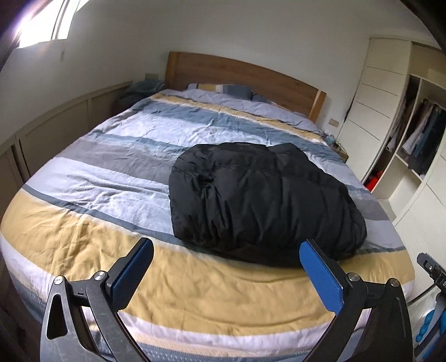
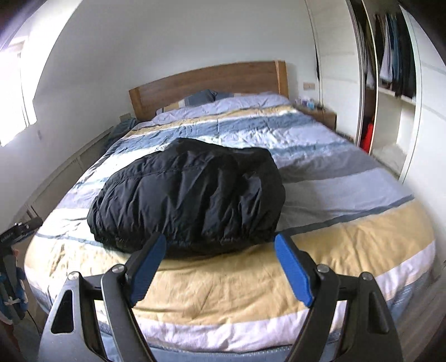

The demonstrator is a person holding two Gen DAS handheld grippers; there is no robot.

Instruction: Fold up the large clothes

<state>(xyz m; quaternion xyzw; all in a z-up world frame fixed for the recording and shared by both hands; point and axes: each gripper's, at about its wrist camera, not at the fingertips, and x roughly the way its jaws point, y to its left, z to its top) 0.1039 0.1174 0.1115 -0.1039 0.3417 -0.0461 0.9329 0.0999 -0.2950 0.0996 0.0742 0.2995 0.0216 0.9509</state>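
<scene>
Black puffer jacket (image 1: 262, 200) lies bundled on striped duvet (image 1: 92, 178); both claws gape wide, empty

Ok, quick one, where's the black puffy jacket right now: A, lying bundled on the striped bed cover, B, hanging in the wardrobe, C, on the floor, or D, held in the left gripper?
A: the black jacket lies bundled on the striped bed cover, and both the left gripper and right gripper are open, short of it.

This is a bedroom in a home. A large bed (image 1: 83, 222) with a striped duvet fills the room, with a wooden headboard (image 1: 237, 75) against the white wall. An open wardrobe (image 1: 418, 133) shows hanging clothes, and a window (image 1: 41, 25) gives daylight.
</scene>
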